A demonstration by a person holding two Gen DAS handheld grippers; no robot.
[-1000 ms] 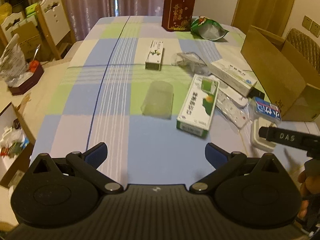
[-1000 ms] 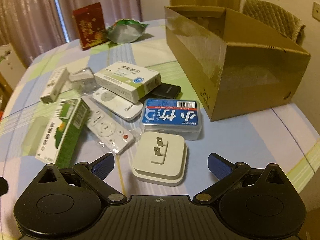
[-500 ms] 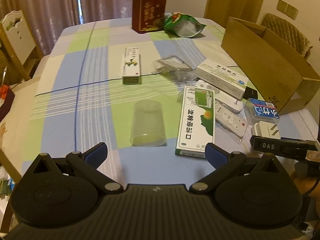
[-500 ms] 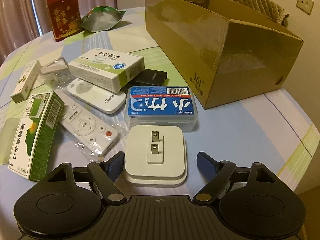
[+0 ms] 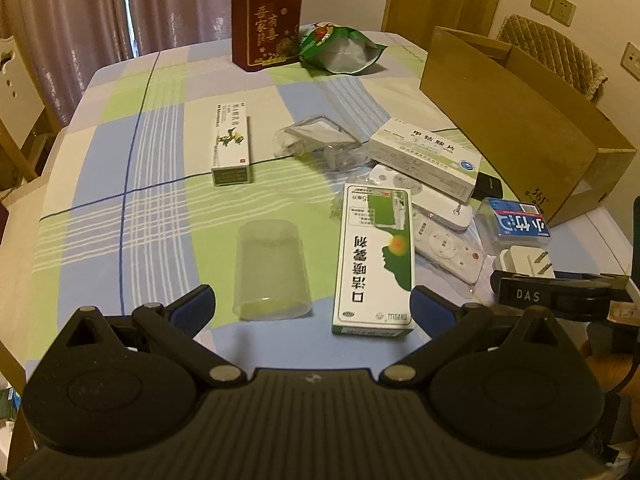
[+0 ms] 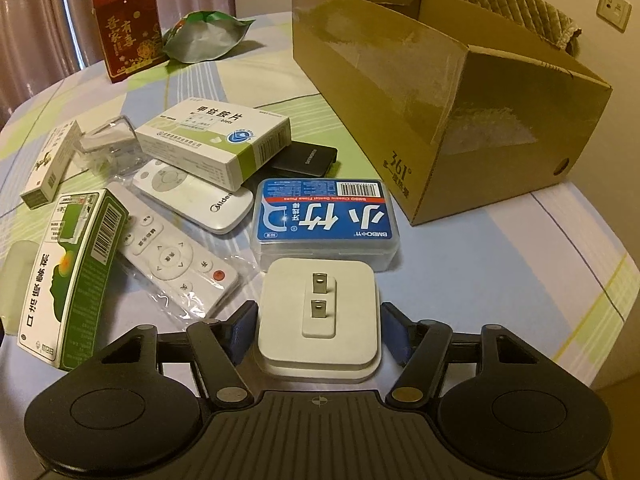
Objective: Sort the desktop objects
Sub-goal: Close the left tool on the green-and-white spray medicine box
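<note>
A white plug adapter lies prongs up on the checked tablecloth, between the pads of my right gripper. Its jaws are closing; the left pad is at the adapter's edge and a thin gap shows at the right pad. Behind the adapter sits a blue-labelled plastic case, and an open cardboard box stands to the right. My left gripper hangs open over the table, with a translucent cup and a green-and-white box just beyond its fingertips and nothing between them.
Two white remotes, a white medicine box, a black flat device, a clear plastic pack and a slim carton lie mid-table. At the far edge are a red box and a green bag.
The right jaws have narrowed from wide apart to close around the adapter, and the gripper has come nearer to it. The left gripper has shifted and rolled, bringing the cup and green box closer.
</note>
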